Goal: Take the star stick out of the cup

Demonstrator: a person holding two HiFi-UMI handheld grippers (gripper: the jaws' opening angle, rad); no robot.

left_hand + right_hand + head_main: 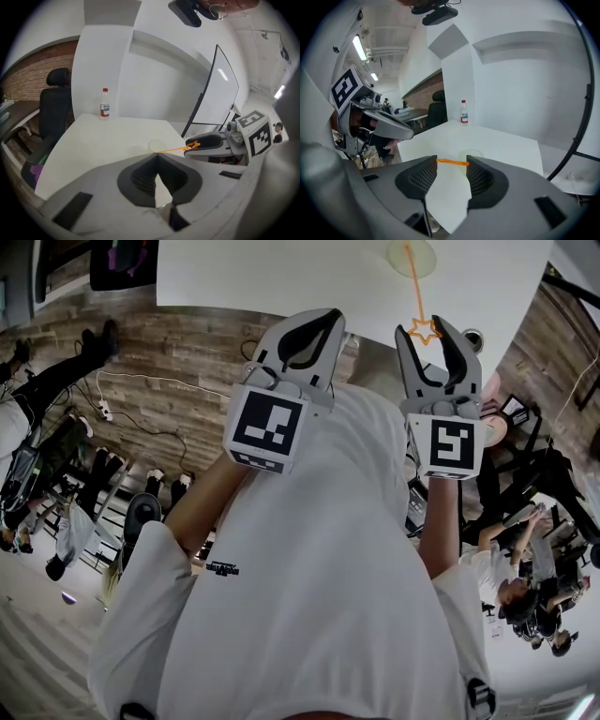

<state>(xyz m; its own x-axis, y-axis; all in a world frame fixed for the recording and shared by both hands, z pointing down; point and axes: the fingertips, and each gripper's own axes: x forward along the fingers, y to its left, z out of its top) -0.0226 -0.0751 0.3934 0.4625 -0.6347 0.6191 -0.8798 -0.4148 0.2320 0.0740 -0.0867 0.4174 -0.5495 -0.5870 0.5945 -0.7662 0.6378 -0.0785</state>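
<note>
Right gripper (452, 167): jaws partly apart, star stick (415, 292) crossing the gap at the tips (no firm pinch evident). Stick stands in cup (398, 254), at 12 o'clock. Left gripper (157, 158): tips together, empty.

Your star stick (415, 287) is orange, standing in a pale greenish, see-through cup (411, 256) on the white table (281, 277). Far across that table, the bottle (104, 104) shows a red cap. Your left gripper (317, 315) and right gripper (427, 326) are grey, black inside the jaws, with black-and-white square markers.
</note>
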